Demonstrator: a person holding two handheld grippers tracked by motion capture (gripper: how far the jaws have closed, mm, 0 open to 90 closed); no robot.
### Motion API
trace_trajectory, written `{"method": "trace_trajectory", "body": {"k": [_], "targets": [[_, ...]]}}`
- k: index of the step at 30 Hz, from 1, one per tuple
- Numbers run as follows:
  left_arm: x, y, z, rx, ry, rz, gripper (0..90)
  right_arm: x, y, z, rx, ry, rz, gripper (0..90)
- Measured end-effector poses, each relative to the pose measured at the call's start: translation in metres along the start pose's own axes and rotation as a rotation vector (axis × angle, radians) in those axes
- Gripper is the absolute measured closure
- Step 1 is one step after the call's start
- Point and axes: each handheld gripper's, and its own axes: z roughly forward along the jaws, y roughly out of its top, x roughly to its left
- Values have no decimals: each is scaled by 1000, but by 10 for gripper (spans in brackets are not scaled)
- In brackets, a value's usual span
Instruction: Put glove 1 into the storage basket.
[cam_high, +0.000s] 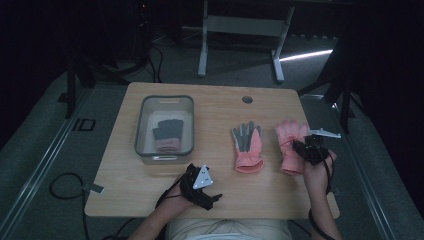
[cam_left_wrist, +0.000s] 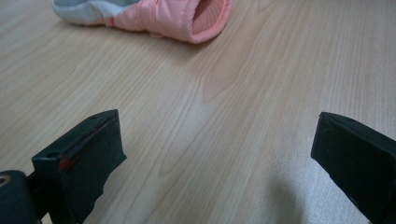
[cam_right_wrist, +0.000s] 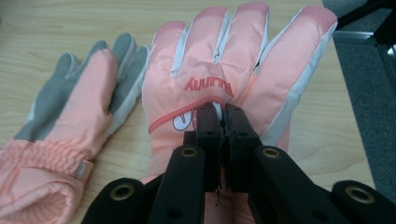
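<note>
Two pink ski gloves lie side by side on the wooden table (cam_high: 215, 115). The middle glove (cam_high: 247, 145) (cam_right_wrist: 70, 107) shows its grey palm; its cuff (cam_left_wrist: 187, 18) appears far ahead in the left gripper view. The right glove (cam_high: 290, 142) (cam_right_wrist: 233, 60) lies back up, with red lettering. My right gripper (cam_high: 305, 150) (cam_right_wrist: 224, 116) rests on that glove's back, jaws pressed together and pinching its fabric. My left gripper (cam_high: 197, 182) (cam_left_wrist: 215, 140) hovers low near the table's front edge, left of the middle glove, jaws wide apart with only bare wood between them.
A grey plastic bin (cam_high: 165, 100) stands at the table's left and holds a grey and pink glove (cam_high: 167, 135). A round cable hole (cam_high: 247, 99) sits near the far edge. A desk frame (cam_high: 240, 30) stands on the floor behind the table.
</note>
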Motion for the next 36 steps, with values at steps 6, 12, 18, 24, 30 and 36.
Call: {"method": "trace_trajectory", "body": {"k": [6,12,18,24,30,36], "targets": [[-2,0,2,17,-3,5,28,-5,-6,15,32,-2,10,864],[-3,0,3,25,-13,7,26,-9,-8,29,46,9,4,863],[-4,0,3,16,-27,-4,26,-14,-15,43,77,5,1,858],[-4,1,2,16,-24,-11,27,-15,-18,49,84,12,-3,852],[-4,2,2,43,-31,-26,27,-19,-18,50,84,31,-3,805],[-5,1,4,54,-39,-16,27,-25,-12,36,74,59,-32,709]]}}
